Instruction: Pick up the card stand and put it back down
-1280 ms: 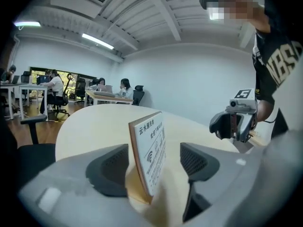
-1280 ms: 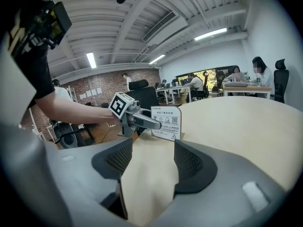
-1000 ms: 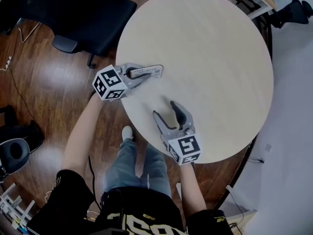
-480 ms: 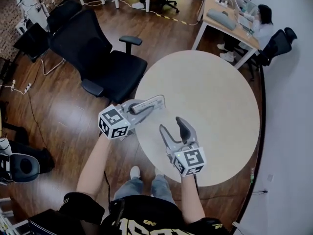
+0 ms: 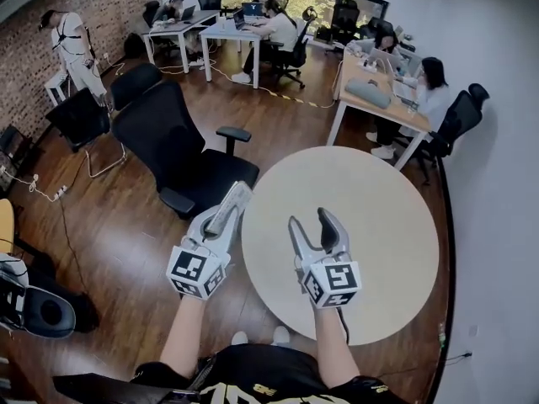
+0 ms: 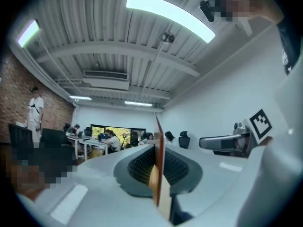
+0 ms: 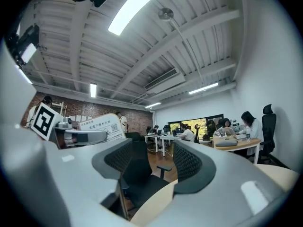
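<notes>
The card stand [image 5: 233,199] is a thin white card in a flat holder, lifted off the round beige table [image 5: 379,217]. My left gripper [image 5: 224,213] is shut on it, holding it in the air over the table's left edge. In the left gripper view the card stand [image 6: 159,145] shows edge-on, pinched between the two dark pads. My right gripper [image 5: 312,223] hovers over the near part of the table, open and with nothing in it. In the right gripper view the printed card [image 7: 100,126] shows at the left, beyond the open right gripper [image 7: 147,162].
A black office chair [image 5: 173,146] stands just left of the table. Desks [image 5: 379,99] with seated people fill the back of the room, and a brick wall [image 5: 50,11] runs along the left. Another dark chair [image 5: 29,305] sits at the lower left on the wood floor.
The left gripper has lifted the card stand off the table and swung it to point forward. The head view has tilted up, showing the room. The right gripper stays open.
</notes>
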Available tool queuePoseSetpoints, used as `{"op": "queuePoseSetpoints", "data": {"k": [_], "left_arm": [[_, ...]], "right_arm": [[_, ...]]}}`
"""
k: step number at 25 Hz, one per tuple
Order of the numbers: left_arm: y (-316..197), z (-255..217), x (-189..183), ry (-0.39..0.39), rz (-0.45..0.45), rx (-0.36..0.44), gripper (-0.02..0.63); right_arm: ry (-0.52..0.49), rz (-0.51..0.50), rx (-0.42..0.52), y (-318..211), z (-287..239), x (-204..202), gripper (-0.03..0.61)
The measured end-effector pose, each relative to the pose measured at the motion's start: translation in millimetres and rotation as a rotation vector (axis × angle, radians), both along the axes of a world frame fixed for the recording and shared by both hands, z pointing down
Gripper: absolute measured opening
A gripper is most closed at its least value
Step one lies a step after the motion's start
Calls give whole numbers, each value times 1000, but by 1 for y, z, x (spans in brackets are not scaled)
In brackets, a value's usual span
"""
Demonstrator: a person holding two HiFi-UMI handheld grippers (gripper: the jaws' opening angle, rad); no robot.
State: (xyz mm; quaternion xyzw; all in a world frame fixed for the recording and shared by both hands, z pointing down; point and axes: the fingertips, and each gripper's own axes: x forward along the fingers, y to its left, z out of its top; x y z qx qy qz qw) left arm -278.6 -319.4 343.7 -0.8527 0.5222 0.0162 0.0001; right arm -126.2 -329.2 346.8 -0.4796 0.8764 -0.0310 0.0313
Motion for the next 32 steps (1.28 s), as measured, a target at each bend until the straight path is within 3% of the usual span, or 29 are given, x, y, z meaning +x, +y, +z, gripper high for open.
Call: {"op": "queuePoseSetpoints", "data": {"k": [4, 7, 14, 22, 25, 29, 32], "left_arm": [[20, -6, -28, -34, -188, 8, 15], [28, -6, -34, -59, -245, 37, 15], [48, -9, -25, -95, -196, 94, 15], [55, -14, -15, -43, -151, 80, 15], [54, -11, 6, -6, -84, 86, 15], [49, 1, 41, -57, 48, 63, 15], [48, 12, 77, -48, 141, 46, 15]], "right_arm": [[8, 60, 20, 9, -10, -2, 275], [13, 79, 17, 11, -8, -8, 275], [25, 75, 23, 24, -8, -17, 275], [49, 121, 6, 49, -1, -2, 275], [51, 180, -1, 61, 1, 20, 275], [63, 286, -23, 77, 8, 57, 275], [70, 384, -42, 94, 18, 97, 275]]}}
